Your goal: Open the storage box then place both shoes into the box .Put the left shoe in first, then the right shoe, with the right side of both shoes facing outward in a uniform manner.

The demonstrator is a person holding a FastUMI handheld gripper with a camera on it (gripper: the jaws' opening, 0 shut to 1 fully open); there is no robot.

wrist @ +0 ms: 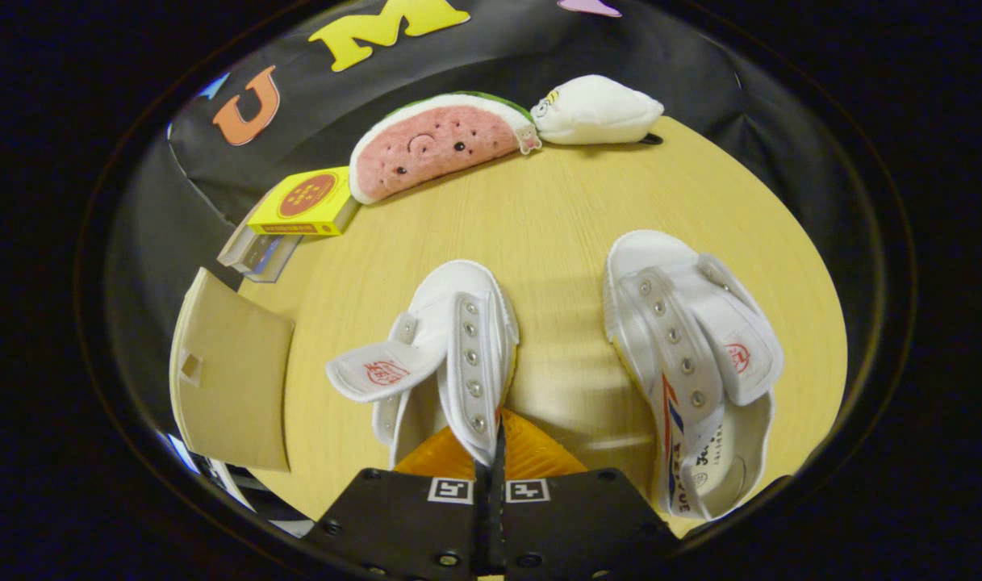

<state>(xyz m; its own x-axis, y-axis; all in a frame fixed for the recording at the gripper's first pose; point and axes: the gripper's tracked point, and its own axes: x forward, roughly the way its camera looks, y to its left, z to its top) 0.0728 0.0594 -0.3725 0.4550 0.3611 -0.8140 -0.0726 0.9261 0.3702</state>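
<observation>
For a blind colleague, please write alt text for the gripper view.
The gripper has its fingers shut on the side flap of the left white shoe on a wooden table. The right shoe lies beside it; a watermelon plush lies beyond.

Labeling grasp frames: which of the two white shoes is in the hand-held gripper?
The shoe with its tongue flopped toward the tan flap, clamped by its eyelet side; the other shoe lies free beside it.

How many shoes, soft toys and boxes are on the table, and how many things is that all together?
Shoes: 2, one pinched by its side wall between the gripper fingers, one lying apart beside it.
Soft toys: 2, a watermelon slice and a white plush.
Boxes: 3, a yellow box, a clear box under it, a tan storage box.
Total: 7
</observation>
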